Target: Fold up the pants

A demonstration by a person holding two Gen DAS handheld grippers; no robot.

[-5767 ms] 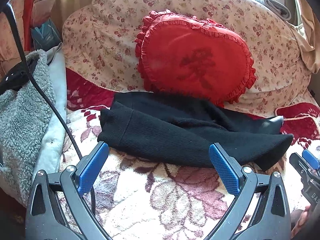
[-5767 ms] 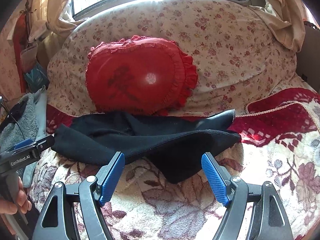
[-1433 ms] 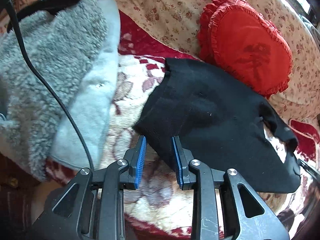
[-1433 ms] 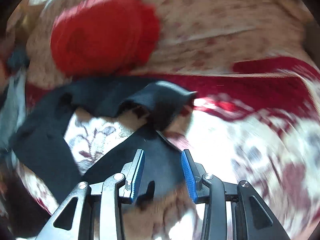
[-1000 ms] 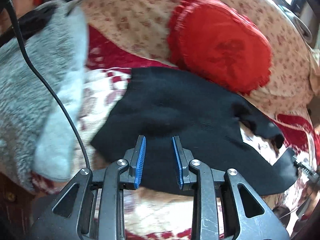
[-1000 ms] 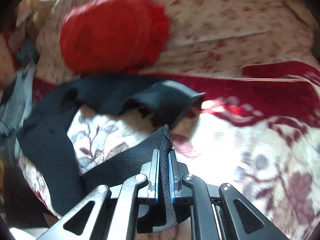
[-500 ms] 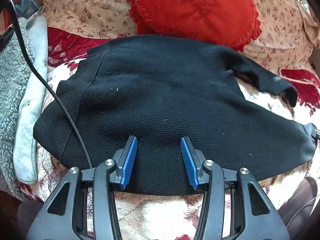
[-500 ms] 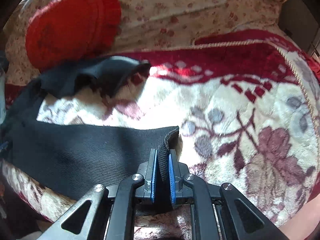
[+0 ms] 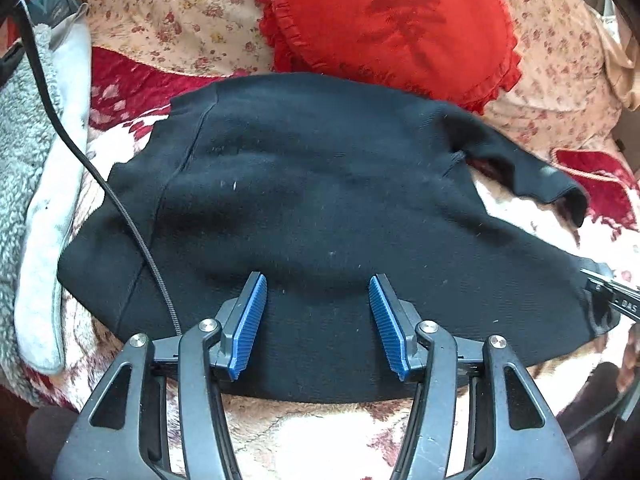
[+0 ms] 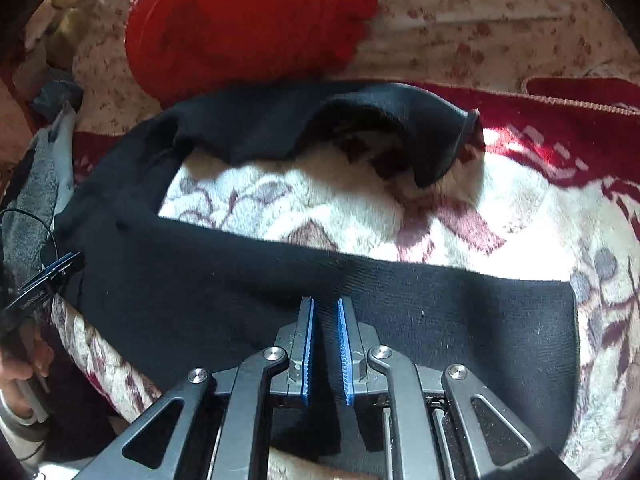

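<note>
Bed with a floral blanket (image 10: 500, 240), black pants (image 9: 320, 184) spread across it below the red heart cushion (image 9: 392, 28).

The left hand-held gripper (image 9: 316, 320) is opening, pads clear above the waist end; the right hand-held gripper (image 10: 324, 344) stands nearly together over the nearer leg, nothing visibly pinched. The far leg (image 10: 360, 120) lies crumpled toward the cushion, so folding now would likely trap that bunching.

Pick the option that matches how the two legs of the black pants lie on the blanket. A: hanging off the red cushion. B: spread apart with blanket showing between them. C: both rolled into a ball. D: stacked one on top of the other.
B: in the right wrist view the pants show floral blanket between the near leg and the far leg.
</note>
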